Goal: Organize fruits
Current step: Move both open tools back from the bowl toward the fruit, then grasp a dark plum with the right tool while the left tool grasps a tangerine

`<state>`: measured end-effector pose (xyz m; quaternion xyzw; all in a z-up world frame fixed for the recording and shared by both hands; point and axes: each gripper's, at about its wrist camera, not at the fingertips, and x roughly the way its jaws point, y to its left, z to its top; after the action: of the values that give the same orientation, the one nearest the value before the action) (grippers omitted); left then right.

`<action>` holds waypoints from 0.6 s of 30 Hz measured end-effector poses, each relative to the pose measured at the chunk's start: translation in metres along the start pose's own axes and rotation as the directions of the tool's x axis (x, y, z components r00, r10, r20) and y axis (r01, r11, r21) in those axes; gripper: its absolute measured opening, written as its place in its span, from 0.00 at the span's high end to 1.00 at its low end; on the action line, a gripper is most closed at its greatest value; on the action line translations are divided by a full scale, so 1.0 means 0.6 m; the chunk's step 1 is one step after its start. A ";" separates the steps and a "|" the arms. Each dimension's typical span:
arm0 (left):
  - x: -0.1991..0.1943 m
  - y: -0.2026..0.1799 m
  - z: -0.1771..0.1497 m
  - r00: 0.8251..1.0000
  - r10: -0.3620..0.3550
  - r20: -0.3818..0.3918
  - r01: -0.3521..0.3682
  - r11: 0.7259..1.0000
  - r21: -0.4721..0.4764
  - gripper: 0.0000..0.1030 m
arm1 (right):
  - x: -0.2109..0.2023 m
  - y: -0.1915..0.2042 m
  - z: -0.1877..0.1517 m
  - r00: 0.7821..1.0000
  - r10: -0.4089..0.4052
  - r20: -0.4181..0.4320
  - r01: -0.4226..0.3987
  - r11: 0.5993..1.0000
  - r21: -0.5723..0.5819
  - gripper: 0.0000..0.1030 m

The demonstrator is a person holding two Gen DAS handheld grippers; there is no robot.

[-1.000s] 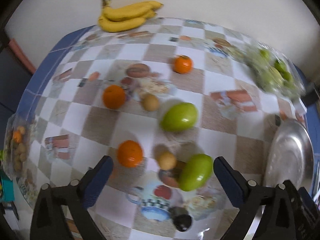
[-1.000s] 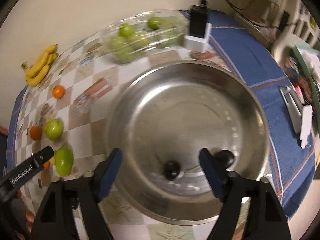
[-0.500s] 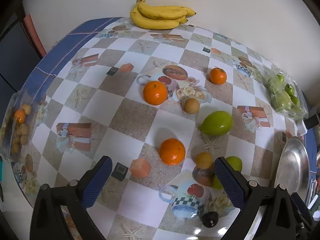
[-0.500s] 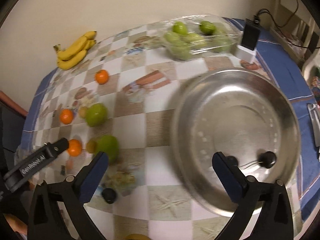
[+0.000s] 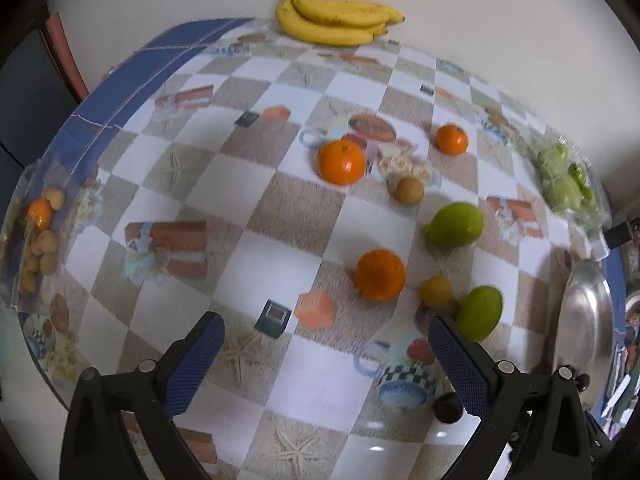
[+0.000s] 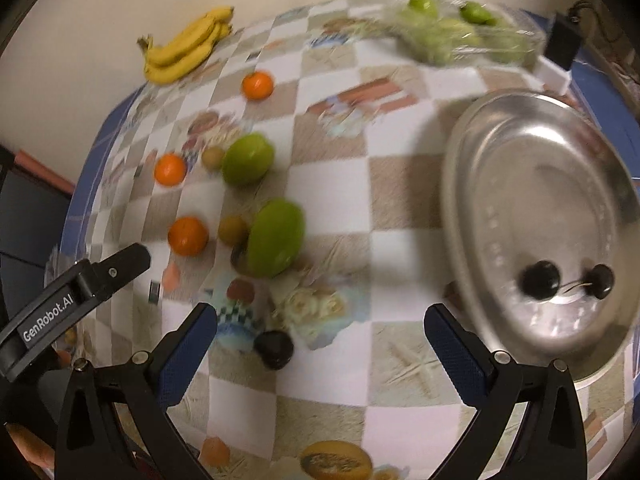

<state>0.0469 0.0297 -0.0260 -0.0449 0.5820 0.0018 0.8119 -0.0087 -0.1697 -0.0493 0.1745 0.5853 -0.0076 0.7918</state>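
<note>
Fruit lies loose on the checkered patterned tablecloth (image 5: 256, 208); none of it is held. Left gripper (image 5: 326, 344): jaws spread wide, nothing between them, low in the left wrist frame. Right gripper (image 6: 320, 336): jaws equally wide, nothing between them.

Positions, left wrist view: three round oranges, nearest (image 5: 380, 275) at centre right, a second (image 5: 341, 161) above it, a smaller third (image 5: 451, 139) upper right. Two smooth green mangoes, one (image 5: 454, 225) at right, one (image 5: 479, 313) lower right, partly behind the right-hand finger. Small yellow-brown round fruit (image 5: 435, 292) sits between the nearest orange and the lower mango; whether it touches them is unclear. Bunch of yellow bananas (image 5: 336, 20) at top edge.

Handling, as judgement: oranges look firm with a grippy peel; take across the widest girth. Mangoes are smooth, oblong and probably heavier; close across the short axis, gently, to avoid bruising or rolling.

View differences: right wrist view shows the whole shallow steel bowl (image 6: 472, 208) at right, with two small dark round fruits (image 6: 540, 280) joined by a stalk inside, plus a third dark fruit (image 6: 274, 349) on the cloth. Left wrist view shows only the bowl's rim, but adds a clear bag of small fruit (image 5: 38, 236) at left edge.
</note>
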 end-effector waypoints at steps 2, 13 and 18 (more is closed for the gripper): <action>0.009 0.000 -0.003 0.999 0.016 -0.035 -0.016 1.000 -0.002 0.00 | 0.011 0.012 -0.006 1.000 -0.013 -0.021 0.013 1.000 -0.020 0.00; 0.036 0.013 -0.017 0.994 0.044 -0.103 -0.049 0.998 -0.044 0.02 | 0.046 0.052 -0.024 0.995 -0.054 -0.082 0.045 0.993 -0.109 0.18; 0.035 0.013 -0.017 0.994 0.040 -0.102 -0.046 0.997 -0.059 0.03 | 0.054 0.061 -0.025 0.993 -0.064 -0.095 0.050 0.989 -0.139 0.47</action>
<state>0.0434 0.0358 -0.0499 -0.0571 0.6229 0.0350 0.7794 -0.0043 -0.1246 -0.0736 0.1034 0.6278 0.0183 0.7712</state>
